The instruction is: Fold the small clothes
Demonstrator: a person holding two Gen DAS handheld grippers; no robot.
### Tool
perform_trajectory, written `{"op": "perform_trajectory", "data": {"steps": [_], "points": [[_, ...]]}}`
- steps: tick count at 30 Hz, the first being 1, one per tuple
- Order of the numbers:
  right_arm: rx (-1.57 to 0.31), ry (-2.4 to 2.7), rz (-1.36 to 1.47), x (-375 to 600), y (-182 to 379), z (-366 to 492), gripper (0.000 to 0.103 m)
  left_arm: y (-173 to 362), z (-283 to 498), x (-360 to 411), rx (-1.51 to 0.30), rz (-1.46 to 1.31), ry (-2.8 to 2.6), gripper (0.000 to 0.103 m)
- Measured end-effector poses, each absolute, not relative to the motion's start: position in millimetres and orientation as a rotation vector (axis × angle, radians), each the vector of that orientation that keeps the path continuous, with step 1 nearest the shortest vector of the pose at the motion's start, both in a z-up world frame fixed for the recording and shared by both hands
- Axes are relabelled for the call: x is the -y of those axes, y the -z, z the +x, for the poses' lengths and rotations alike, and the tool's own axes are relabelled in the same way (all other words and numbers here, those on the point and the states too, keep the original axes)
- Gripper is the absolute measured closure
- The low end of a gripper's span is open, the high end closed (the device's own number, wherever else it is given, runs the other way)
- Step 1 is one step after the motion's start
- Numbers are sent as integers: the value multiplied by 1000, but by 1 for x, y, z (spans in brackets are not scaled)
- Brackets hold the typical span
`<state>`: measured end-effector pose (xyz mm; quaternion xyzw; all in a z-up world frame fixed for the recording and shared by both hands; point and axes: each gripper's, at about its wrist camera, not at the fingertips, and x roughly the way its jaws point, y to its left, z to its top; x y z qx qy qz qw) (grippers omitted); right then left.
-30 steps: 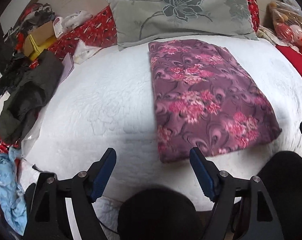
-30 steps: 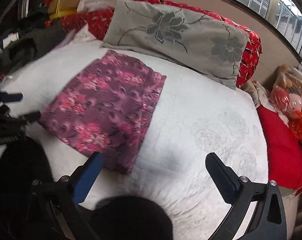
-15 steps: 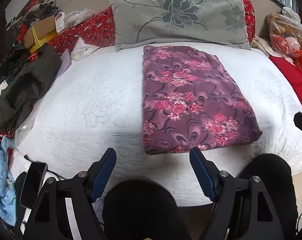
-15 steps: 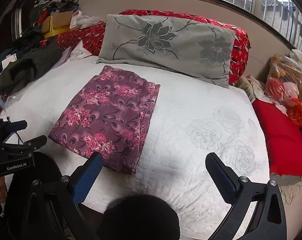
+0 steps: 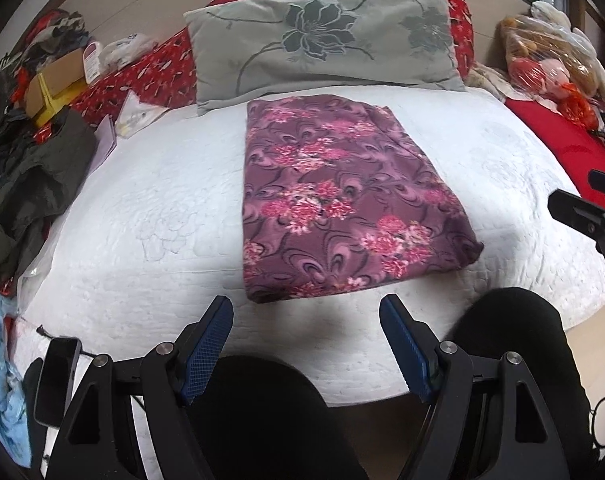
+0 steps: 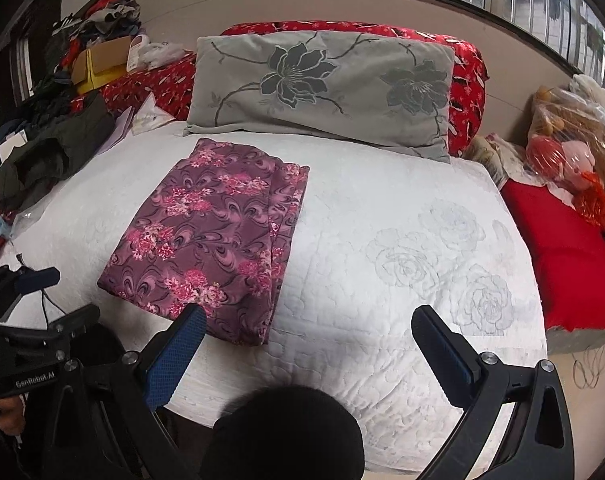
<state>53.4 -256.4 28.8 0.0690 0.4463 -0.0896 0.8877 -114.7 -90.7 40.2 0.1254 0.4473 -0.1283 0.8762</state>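
- left gripper [image 5: 306,316]: jaws wide, holding nothing, clear of cloth
- right gripper [image 6: 308,326]: jaws wide, nothing held
- folded floral garment [image 5: 334,200] flat on white quilt [image 5: 150,216], below grey pillow [image 5: 326,36]

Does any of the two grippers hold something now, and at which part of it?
Nothing is held. The left gripper and the right gripper are both open, apart from the folded cloth lying on the bed.
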Motion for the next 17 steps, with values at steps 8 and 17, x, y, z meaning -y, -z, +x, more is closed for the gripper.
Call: {"op": "perform_trajectory", "data": {"steps": [8,17], "points": [[-928,201,172,264,-29,50,0,-47,-131,112,-917,271,338,27],[-926,216,190,272,-28,45,0,-47,-133,121,-942,280,335,27]]}}
